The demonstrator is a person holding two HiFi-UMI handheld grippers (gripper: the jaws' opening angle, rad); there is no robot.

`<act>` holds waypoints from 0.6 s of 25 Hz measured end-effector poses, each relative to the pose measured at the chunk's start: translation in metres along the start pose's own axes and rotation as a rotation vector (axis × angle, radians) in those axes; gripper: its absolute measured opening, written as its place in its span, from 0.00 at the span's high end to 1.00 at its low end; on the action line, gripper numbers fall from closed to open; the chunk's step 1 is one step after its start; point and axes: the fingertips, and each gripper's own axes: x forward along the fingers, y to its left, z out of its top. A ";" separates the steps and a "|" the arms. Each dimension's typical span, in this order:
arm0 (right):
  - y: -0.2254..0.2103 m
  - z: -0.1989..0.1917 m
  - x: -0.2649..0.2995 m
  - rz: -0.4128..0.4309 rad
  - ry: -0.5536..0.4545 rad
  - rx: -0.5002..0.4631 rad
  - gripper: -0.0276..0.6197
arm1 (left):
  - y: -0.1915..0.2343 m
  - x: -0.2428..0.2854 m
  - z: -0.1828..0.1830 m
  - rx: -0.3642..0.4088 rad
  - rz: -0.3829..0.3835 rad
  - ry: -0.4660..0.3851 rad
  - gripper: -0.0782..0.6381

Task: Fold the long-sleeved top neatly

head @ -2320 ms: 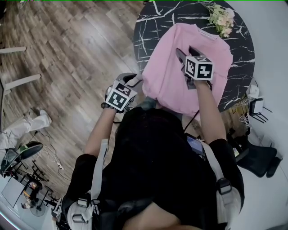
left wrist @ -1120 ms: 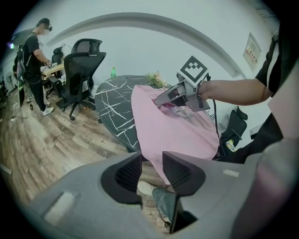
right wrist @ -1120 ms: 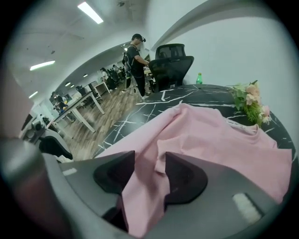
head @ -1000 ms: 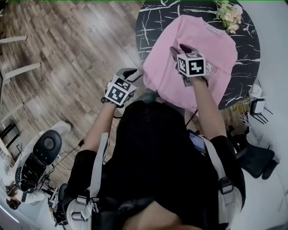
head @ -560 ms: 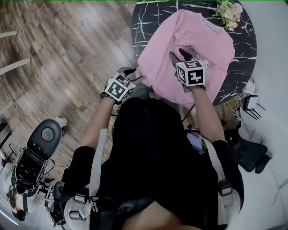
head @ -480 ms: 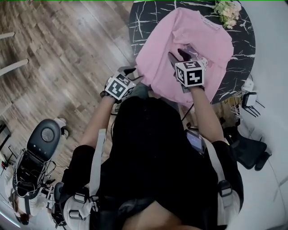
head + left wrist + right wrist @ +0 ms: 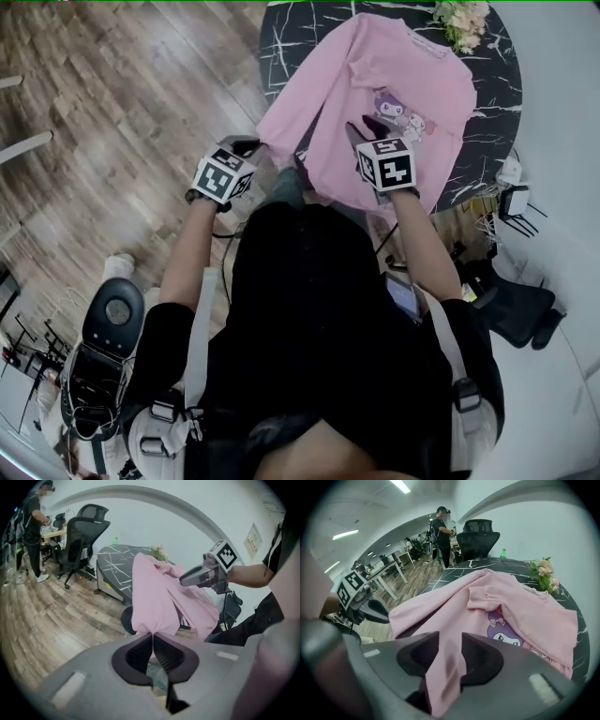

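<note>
My left gripper was pinched tight on an edge of the long-sleeved top, which rose straight ahead of its tips. My right gripper had just been closing, with a bunched strip of the pink cloth running between its jaws and filling the gap. I judged that I held both points to lift the near hem for a fold. Each gripper view showed its own grip, which the head view did not. The head view alone showed the whole top spread beyond both grippers on the table, collar towards the flowers.
</note>
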 end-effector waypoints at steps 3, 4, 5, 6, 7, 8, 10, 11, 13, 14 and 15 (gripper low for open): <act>0.007 0.008 0.004 0.012 -0.016 -0.008 0.72 | 0.029 -0.026 0.003 -0.014 0.087 -0.023 0.87; 0.010 0.011 0.005 0.017 -0.022 -0.011 0.72 | 0.038 -0.033 0.005 -0.017 0.113 -0.029 0.87; 0.014 0.014 0.007 0.022 -0.027 -0.014 0.73 | 0.046 -0.040 0.007 -0.019 0.136 -0.035 0.87; 0.017 0.017 0.009 0.028 -0.030 -0.019 0.73 | 0.053 -0.047 0.009 -0.019 0.156 -0.039 0.87; 0.020 0.020 0.011 0.033 -0.033 -0.024 0.73 | 0.060 -0.053 0.012 -0.017 0.174 -0.041 0.87; 0.023 0.022 0.013 0.037 -0.035 -0.029 0.73 | 0.066 -0.058 0.014 -0.014 0.189 -0.041 0.87; 0.030 0.028 0.016 0.044 -0.038 -0.037 0.73 | 0.079 -0.069 0.020 -0.007 0.214 -0.036 0.87; 0.033 0.031 0.017 0.048 -0.040 -0.038 0.73 | 0.085 -0.074 0.023 -0.005 0.227 -0.032 0.87; 0.037 0.035 0.017 0.050 -0.042 -0.039 0.73 | 0.098 -0.082 0.027 -0.005 0.256 -0.021 0.87; 0.037 0.037 0.017 0.049 -0.042 -0.039 0.73 | 0.105 -0.086 0.030 -0.005 0.272 -0.015 0.87; 0.035 0.037 0.016 0.045 -0.043 -0.038 0.73 | 0.112 -0.088 0.033 -0.004 0.288 -0.009 0.87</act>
